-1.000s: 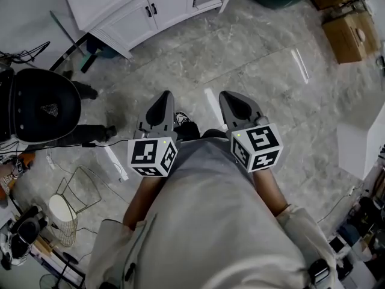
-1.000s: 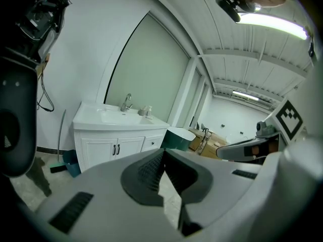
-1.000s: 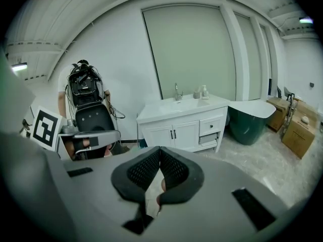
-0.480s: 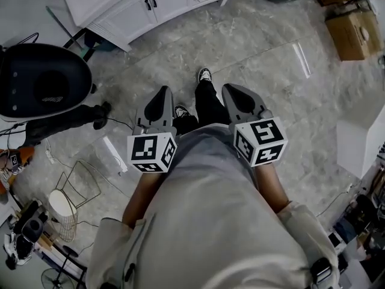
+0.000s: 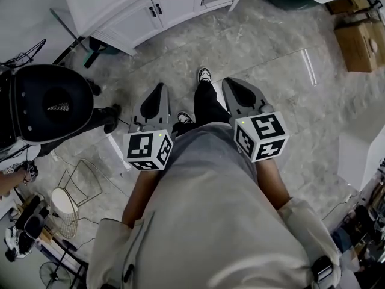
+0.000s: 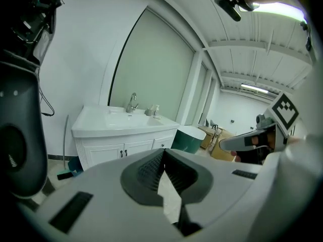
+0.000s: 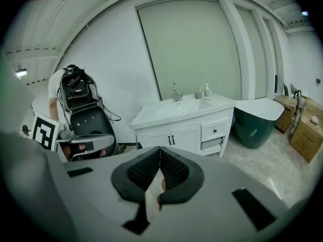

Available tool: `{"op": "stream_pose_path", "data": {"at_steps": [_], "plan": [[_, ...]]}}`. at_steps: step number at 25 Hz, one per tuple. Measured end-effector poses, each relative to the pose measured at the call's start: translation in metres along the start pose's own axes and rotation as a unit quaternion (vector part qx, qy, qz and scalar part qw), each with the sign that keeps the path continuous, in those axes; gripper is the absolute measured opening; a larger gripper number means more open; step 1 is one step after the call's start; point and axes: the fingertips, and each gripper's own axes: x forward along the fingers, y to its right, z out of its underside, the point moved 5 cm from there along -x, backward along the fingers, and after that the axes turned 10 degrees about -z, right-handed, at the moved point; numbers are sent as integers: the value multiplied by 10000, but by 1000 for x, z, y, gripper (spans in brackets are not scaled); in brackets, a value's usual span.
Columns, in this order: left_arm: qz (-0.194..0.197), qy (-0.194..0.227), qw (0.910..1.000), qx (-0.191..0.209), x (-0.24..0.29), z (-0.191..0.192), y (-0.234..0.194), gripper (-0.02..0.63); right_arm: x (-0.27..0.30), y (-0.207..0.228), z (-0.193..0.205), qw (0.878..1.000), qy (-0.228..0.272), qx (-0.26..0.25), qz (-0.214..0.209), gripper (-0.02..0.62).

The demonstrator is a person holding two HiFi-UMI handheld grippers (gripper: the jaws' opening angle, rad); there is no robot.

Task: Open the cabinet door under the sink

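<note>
I am holding my left gripper (image 5: 159, 90) and right gripper (image 5: 233, 84) low before me, each with jaws pressed together on nothing, because the 2 shut cabinet doors (image 5: 161, 8) under the sink (image 7: 181, 106) are standing well ahead, not yet within reach.

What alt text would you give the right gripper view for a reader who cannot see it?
The grey right gripper, jaws shut and empty, points toward a white sink cabinet across the room, its two doors closed. A dark green tub stands right of the cabinet, a black chair to its left.
</note>
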Motion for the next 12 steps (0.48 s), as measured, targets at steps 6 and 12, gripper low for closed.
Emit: {"op": "stream_pose_path", "data": {"at_steps": [6, 12], "plan": [[-179, -39, 9998, -32, 55, -24, 0, 0, 34, 46, -36, 9998, -41, -16, -168, 11], [-357, -147, 9992, -50, 102, -44, 0, 0, 68, 85, -68, 9992, -145, -31, -379, 11]]}}
